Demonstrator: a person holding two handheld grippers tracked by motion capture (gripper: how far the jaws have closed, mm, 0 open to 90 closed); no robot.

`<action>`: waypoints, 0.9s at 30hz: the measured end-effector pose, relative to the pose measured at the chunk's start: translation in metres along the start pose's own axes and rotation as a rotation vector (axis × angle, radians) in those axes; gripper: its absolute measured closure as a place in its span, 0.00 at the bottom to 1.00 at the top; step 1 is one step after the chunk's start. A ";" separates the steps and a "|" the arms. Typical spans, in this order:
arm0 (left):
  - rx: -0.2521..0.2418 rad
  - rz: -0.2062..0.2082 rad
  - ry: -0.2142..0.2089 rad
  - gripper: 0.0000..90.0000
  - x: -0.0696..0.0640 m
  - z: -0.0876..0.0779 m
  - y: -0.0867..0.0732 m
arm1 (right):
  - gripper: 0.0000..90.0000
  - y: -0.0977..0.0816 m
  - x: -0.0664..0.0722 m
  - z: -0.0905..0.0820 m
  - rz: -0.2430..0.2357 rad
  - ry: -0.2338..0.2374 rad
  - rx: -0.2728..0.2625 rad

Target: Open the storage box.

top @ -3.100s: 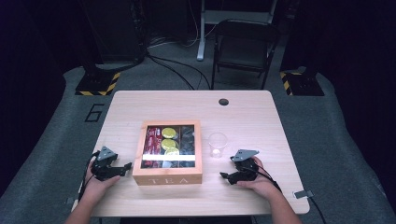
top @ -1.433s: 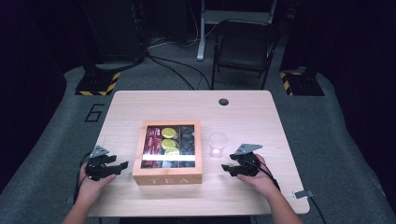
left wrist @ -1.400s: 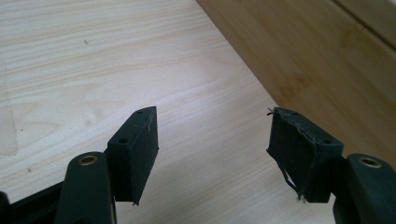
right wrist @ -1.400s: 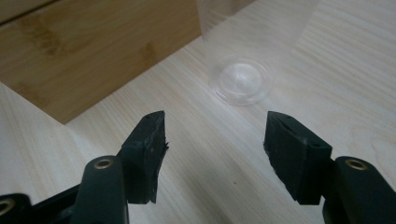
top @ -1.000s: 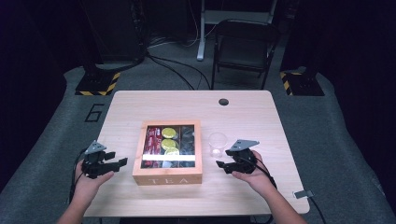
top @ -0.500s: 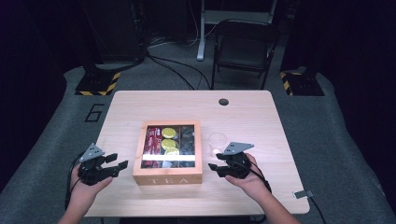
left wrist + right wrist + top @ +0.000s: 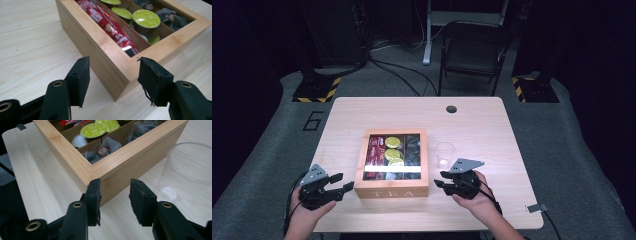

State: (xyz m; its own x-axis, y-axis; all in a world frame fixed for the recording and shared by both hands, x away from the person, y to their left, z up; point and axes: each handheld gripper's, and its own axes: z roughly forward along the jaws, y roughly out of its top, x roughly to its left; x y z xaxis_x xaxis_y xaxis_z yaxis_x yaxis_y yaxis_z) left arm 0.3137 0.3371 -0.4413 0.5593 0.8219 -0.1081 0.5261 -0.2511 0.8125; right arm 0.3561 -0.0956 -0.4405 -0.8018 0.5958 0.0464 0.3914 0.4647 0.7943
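Tea box (image 7: pixel 392 165) between both hand-held grippers, seemingly untouched.

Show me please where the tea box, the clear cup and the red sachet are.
tea box (image 7: pixel 392 192), high view, front wall.
clear cup (image 7: pixel 190 167), right gripper view, near wall.
red sachet (image 7: pixel 110 27), left gripper view, middle of the wrapper.

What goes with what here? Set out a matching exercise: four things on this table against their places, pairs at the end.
Things:
1. clear cup
2. red sachets
3. green-lidded pods
4. round hole

Places:
A. near the far edge of the table
B. left column of the box
C. middle column of the box
D. standing on the table just right of the box

Pairs: 1-D, 2-B, 3-C, 4-A
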 end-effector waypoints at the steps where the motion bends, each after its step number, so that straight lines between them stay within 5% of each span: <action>1: 0.000 0.000 0.000 0.47 0.000 0.000 0.000 | 0.68 0.000 0.000 0.000 0.000 0.000 0.000; 11: -0.001 0.050 -0.016 0.47 -0.012 -0.001 -0.011 | 0.84 -0.005 0.012 0.001 0.000 0.050 0.022; 27: -0.009 0.017 -0.014 0.49 -0.003 0.002 -0.024 | 0.93 -0.012 0.021 0.026 -0.031 0.066 0.067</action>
State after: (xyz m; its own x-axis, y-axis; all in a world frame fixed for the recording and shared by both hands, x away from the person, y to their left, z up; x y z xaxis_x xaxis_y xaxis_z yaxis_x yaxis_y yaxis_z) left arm 0.3004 0.3395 -0.4610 0.5772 0.8102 -0.1019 0.5104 -0.2606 0.8195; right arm 0.3467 -0.0715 -0.4652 -0.8412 0.5369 0.0644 0.3937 0.5265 0.7535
